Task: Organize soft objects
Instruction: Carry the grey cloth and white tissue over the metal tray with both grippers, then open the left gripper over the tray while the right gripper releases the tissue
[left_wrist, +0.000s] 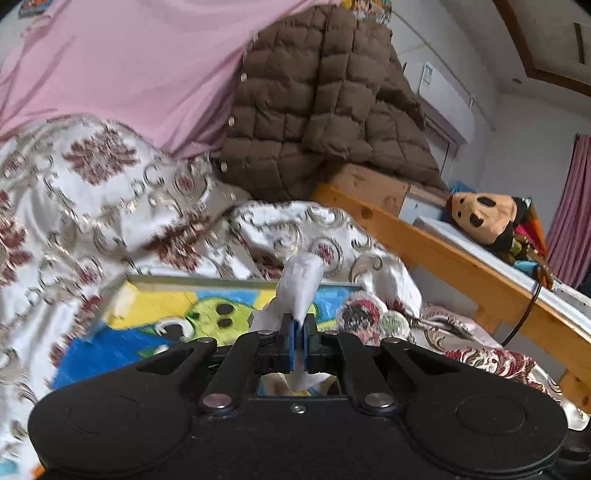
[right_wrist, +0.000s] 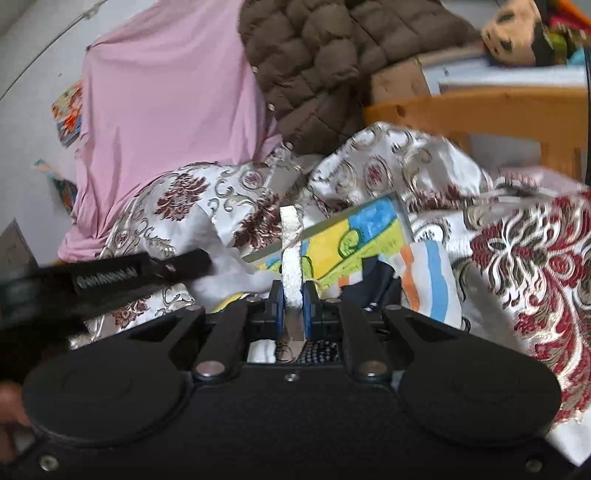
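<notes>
Between the blue pads of the left tool (left_wrist: 298, 328), a pinch of white cloth (left_wrist: 301, 280) is sticking up and forward, while a scrap of it is hanging out behind the jaws; the tool is clamping down on it, nearly closed. The right tool (right_wrist: 293, 299) is likewise squeezing a white fold (right_wrist: 291, 251) that is standing upright between its pads. Both pinches appear to belong to the patterned quilt (left_wrist: 92, 192), though blur is making that hard to confirm. The quilt is lying bunched ahead of both tools, spreading left and right. A cartoon blanket (left_wrist: 207, 314) is showing just beyond the tips, under the quilt. Behind it, a pink sheet (left_wrist: 140, 66) and a brown jacket (left_wrist: 314, 103) are piling up, and a plush toy (left_wrist: 484, 218) is resting beyond the bed rail (left_wrist: 443, 254).
</notes>
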